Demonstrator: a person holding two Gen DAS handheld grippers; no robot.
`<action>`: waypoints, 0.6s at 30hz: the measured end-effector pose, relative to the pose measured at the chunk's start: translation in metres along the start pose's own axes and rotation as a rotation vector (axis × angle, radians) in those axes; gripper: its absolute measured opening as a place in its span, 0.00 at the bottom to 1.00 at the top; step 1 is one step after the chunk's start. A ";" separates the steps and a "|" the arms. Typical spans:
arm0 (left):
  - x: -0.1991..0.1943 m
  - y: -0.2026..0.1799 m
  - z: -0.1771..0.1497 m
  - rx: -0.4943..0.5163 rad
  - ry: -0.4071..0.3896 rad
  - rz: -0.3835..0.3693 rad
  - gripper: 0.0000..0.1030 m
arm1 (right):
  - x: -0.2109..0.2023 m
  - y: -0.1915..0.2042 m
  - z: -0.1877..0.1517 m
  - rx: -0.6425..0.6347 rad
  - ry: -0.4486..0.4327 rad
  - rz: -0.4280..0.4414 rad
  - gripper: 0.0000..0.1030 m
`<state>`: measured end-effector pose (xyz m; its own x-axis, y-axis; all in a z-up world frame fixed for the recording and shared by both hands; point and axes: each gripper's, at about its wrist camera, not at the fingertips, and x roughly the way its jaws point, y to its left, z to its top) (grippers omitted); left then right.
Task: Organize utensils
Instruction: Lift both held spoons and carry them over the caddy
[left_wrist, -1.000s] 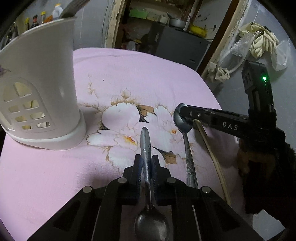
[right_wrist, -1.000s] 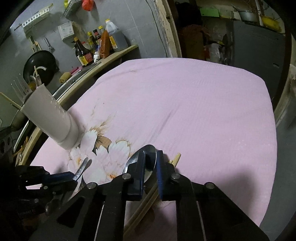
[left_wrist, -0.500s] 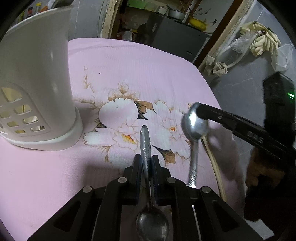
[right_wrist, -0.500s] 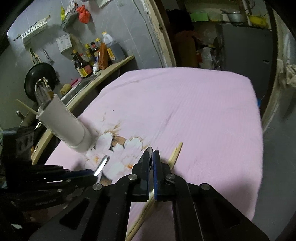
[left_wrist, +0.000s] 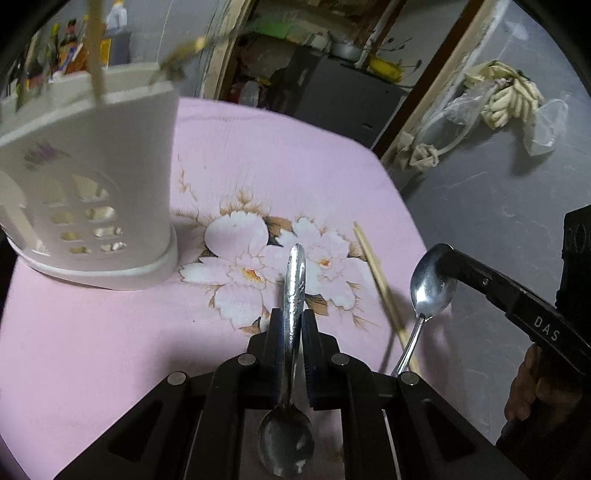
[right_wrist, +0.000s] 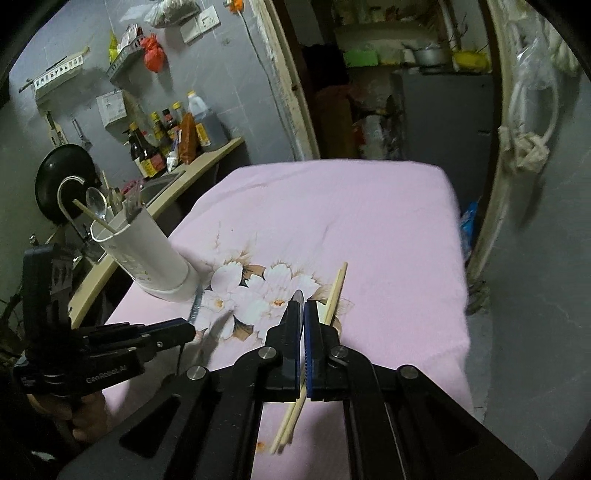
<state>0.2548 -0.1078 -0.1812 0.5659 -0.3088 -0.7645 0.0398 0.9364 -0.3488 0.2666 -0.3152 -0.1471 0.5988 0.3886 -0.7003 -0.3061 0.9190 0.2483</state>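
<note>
A shiny metal spoon (left_wrist: 294, 295) was clamped by the left gripper (left_wrist: 293, 325) at lower centre; another steel spoon (left_wrist: 430, 284) was pinched by the right gripper (right_wrist: 303, 314), lower right.

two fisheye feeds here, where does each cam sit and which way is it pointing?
Left wrist: on the left tongs, looking along their fingers over the pink floral tablecloth toward the white utensil holder; own tongs shut on a spoon, right tongs at frame right.
Right wrist: on the right tongs, facing the tablecloth and kitchen counter; left tongs and a hand show.
Shared: holder, chopsticks, each other's tongs.
</note>
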 end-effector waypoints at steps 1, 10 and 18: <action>-0.003 -0.001 0.001 0.008 -0.007 -0.002 0.09 | -0.006 0.004 -0.001 -0.001 -0.010 -0.011 0.02; -0.044 0.000 -0.011 0.095 -0.063 -0.037 0.09 | -0.054 0.040 -0.009 -0.014 -0.081 -0.112 0.02; -0.078 0.004 -0.018 0.181 -0.104 -0.068 0.09 | -0.086 0.068 -0.020 -0.019 -0.118 -0.182 0.02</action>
<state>0.1959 -0.0829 -0.1327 0.6387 -0.3625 -0.6787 0.2226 0.9314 -0.2879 0.1792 -0.2873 -0.0830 0.7278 0.2222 -0.6487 -0.1982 0.9738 0.1111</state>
